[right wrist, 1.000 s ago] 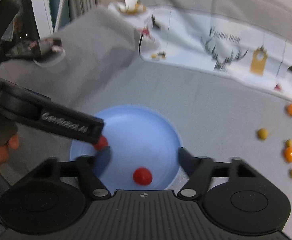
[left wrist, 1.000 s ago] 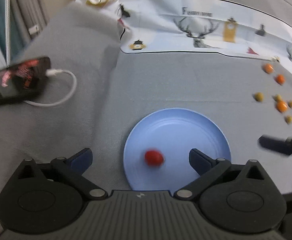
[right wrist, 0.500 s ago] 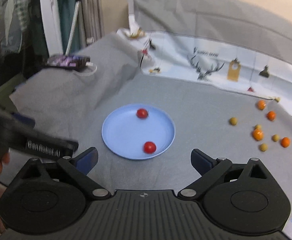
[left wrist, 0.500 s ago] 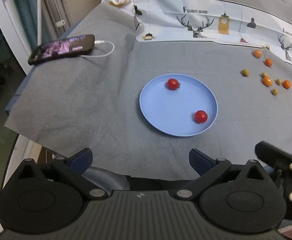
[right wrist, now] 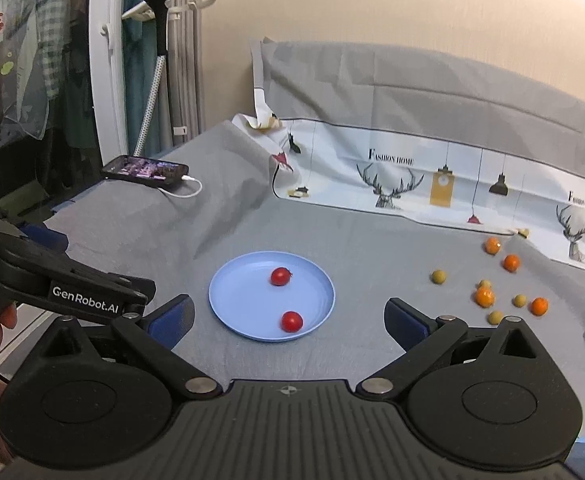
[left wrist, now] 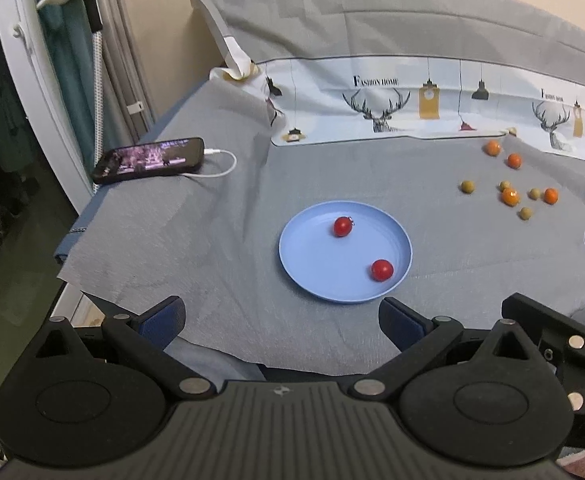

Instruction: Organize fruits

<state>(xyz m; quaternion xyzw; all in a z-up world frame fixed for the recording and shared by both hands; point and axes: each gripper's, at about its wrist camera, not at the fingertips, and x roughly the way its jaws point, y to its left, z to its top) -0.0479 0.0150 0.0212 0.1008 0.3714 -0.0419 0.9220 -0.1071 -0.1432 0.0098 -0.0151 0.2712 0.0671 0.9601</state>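
Observation:
A light blue plate lies on the grey cloth with two red cherry tomatoes on it, one at the far side and one near the front rim. Several small orange and yellow-green fruits are scattered on the cloth to the right. My left gripper hovers open and empty, back from the plate. My right gripper is also wide open and holds nothing; the near tomato only shows between its fingers, far below them.
A phone with a white cable lies at the far left by the table's edge. A deer-print sheet runs along the back. The left gripper's body and a hand sit at the right view's left side.
Both grippers have pulled back and up from the plate, which now looks smaller and farther. The right jaws have widened. Two tomatoes now rest on the plate.

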